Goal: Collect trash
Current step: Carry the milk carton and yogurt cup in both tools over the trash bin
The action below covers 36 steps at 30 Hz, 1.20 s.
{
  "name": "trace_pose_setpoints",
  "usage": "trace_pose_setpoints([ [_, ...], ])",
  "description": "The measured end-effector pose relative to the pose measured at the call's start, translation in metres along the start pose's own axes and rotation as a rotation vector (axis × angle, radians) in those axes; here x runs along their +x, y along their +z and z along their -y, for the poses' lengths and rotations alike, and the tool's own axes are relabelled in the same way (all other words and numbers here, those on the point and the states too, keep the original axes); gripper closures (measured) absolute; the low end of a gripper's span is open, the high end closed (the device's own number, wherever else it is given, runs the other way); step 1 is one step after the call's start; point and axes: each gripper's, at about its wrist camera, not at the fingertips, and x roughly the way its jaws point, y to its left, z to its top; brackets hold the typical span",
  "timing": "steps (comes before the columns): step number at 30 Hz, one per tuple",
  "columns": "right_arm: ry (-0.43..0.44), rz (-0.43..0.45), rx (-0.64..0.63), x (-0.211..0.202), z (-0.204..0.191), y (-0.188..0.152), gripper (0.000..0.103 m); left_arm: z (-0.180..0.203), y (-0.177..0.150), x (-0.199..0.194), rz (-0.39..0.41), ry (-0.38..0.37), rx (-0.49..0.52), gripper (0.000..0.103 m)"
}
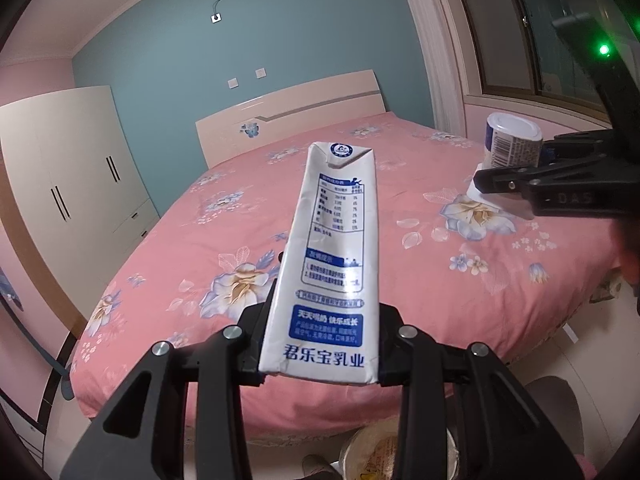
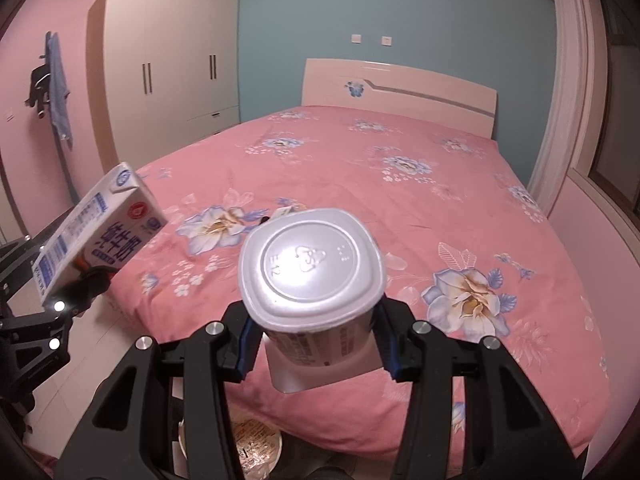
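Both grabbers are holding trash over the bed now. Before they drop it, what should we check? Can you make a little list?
1. Left gripper jaws clamped on the milk carton: ok.
2. Right gripper jaws clamped on the yogurt cup: ok.
3. Both items lifted off the bed: ok.
4. The two grippers apart, not touching: ok.
5. Open container sits below the grippers: ok, though whether it is the trash bin, cannot tell.
6. Carton and cup empty, so nothing spills: cannot tell.
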Motion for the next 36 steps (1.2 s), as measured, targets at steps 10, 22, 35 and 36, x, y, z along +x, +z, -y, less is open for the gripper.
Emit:
trace_pose_setpoints([
  [10,0.045,-0.044,-0.032,-0.004,-0.037,-0.037,0.054,-0.010,-0.051,-0.004,-0.080,-0.007,-0.024,0.064],
  [22,0.102,-0.168,-0.023,0.030,-0.064,-0.092,0.054,-0.021,-0.118,0.025,-0.271,-0.098,-0.064,0.064],
  [35,0.156,-0.347,0.011,0.084,-0.084,-0.163,0.054,-0.002,-0.189,0.059,-0.463,-0.168,-0.050,0.064],
  [36,0.162,-0.363,0.014,0.089,-0.085,-0.169,0.054,0.000,-0.194,0.062,-0.480,-0.172,-0.049,0.064],
])
